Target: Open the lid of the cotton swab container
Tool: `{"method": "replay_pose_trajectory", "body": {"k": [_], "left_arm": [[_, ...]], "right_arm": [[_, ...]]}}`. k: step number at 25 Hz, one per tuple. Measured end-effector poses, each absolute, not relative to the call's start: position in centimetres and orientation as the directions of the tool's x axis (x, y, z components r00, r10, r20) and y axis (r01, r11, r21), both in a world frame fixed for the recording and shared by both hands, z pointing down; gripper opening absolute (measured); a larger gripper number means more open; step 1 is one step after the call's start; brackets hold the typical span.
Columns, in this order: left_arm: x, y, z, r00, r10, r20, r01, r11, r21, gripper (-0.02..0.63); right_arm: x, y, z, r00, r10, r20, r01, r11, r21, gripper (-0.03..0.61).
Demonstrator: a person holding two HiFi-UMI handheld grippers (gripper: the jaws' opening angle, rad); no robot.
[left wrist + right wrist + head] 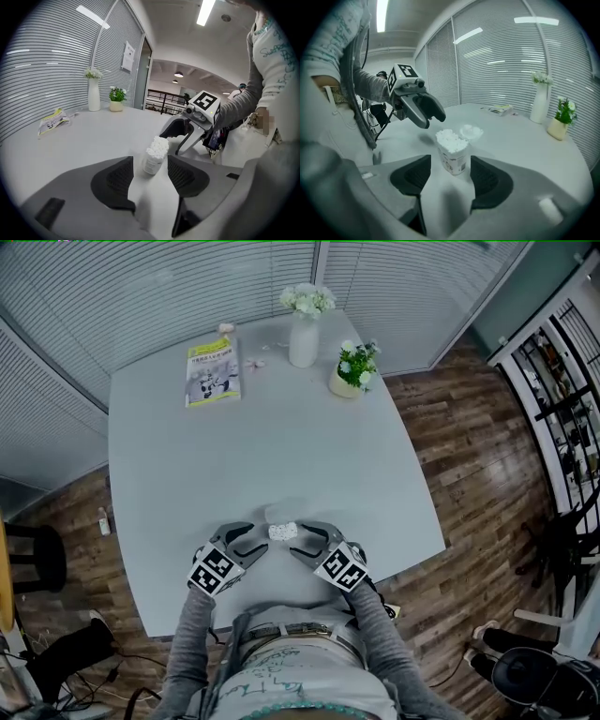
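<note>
pale grey tabletop (281, 446), near edge: the small white plastic cotton swab container (283, 532) stands upright with its swab heads exposed. its round translucent lid (470, 132) lies on the tabletop just beyond it. i hold the left gripper (249, 542) and the right gripper (311, 540) facing each other on either side, both with fingers spread apart and gripping nothing. risk, as i judge it: the uncapped container looks light and sits close to the near edge, so a brush from either jaw tip could topple it and spill swabs over that edge. room: bare tabletop runs wide to the far edge, where the yellow-green booklet (214, 371), white flower vase (304, 334) and small potted plant (352, 371) stand well apart. sideways looks the safest way to pull clear.
</note>
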State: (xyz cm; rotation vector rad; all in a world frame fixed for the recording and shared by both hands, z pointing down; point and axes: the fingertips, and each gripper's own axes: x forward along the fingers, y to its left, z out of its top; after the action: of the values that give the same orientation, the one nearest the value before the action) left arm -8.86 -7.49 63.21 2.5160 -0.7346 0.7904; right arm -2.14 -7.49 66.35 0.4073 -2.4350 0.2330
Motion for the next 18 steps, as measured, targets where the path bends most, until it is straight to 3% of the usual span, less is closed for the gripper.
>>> {"method": "replay_pose_trajectory", "body": {"k": [7, 13, 15, 18], "left_arm": [[-7.2, -4.2, 64.4, 0.694, -0.35, 0.629, -0.58, -0.79, 0.2, 0.227], [-5.4, -2.1, 64.1, 0.7, -0.342, 0.627, -0.561, -0.807, 0.186, 0.222], [-4.8, -1.5, 63.6, 0.706, -0.347, 0.617, -0.553, -0.814, 0.175, 0.185], [-4.5, -1.0, 62.9, 0.7, -0.375, 0.608, -0.561, -0.815, 0.142, 0.124]], "right_arm": [[-2.1, -5.7, 66.1, -0.728, -0.215, 0.651, -0.317, 0.947, -0.042, 0.248], [-2.0, -4.3, 65.6, -0.727, -0.202, 0.656, -0.28, 0.96, -0.016, 0.193], [-1.9, -3.9, 65.2, -0.732, -0.205, 0.65, -0.271, 0.963, -0.002, 0.165], [-2.0, -3.8, 64.0, -0.749, -0.23, 0.621, -0.276, 0.961, 0.023, 0.067]]}}
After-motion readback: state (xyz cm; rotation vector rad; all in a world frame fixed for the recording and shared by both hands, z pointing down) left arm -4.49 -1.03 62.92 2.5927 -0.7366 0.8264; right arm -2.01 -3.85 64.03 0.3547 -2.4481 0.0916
